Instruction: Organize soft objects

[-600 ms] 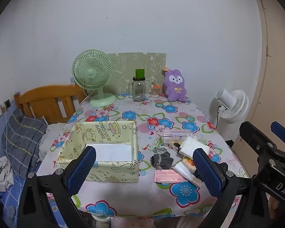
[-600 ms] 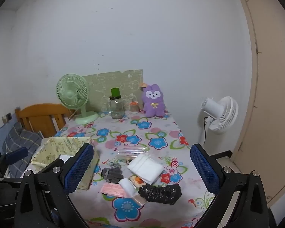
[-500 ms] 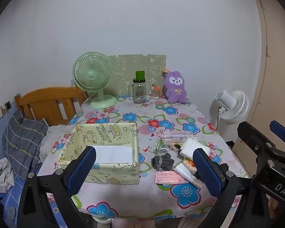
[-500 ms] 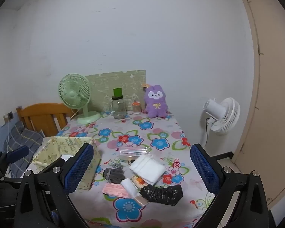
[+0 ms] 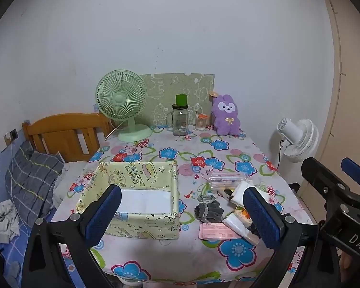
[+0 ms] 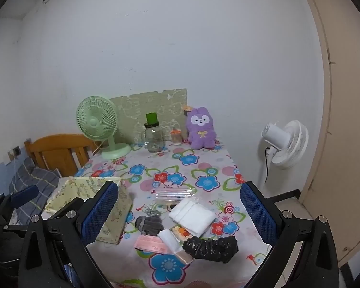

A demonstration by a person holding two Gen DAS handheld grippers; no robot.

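Note:
A yellow patterned fabric box (image 5: 141,199) stands open on the floral table, with a white sheet on its floor; it also shows in the right wrist view (image 6: 88,206). To its right lies a pile: a grey pouch (image 6: 149,224), a white folded cloth (image 6: 192,215), a pink packet (image 6: 150,243), a black crumpled piece (image 6: 210,248) and a clear case (image 6: 174,193). A purple plush rabbit (image 5: 225,116) sits at the far edge. My left gripper (image 5: 182,218) is open and empty before the box. My right gripper (image 6: 178,216) is open and empty above the pile.
A green desk fan (image 5: 122,105), a glass jar with a green lid (image 5: 180,120) and a small orange-capped jar (image 5: 200,122) stand at the back. A white floor fan (image 6: 285,144) stands right of the table. A wooden headboard (image 5: 64,134) and bedding lie left.
Both grippers have drawn back and risen slightly, so the table looks a little farther away. Both stay open and nothing on the table has moved.

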